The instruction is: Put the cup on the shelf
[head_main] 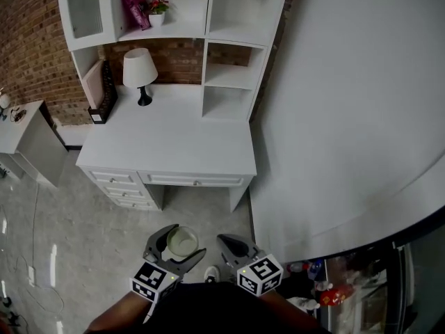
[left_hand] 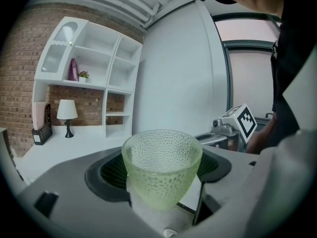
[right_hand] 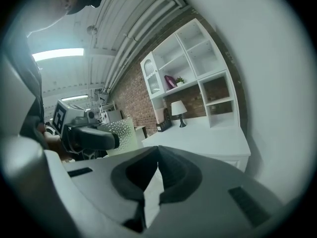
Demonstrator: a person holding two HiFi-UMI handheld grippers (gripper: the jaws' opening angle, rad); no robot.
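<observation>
A pale green dimpled glass cup sits upright between the jaws of my left gripper, which is shut on it. In the head view the cup shows from above, held low over the floor in front of the desk by the left gripper. My right gripper hangs just to its right, shut and holding nothing; its jaws meet in the right gripper view, where the cup shows at left. The white shelf unit stands on the desk, its compartments at right bare.
A white desk with drawers stands ahead against a brick wall. On it are a white lamp and a black file holder. A pink bag and small potted plant occupy an upper shelf. A white wall curves along the right.
</observation>
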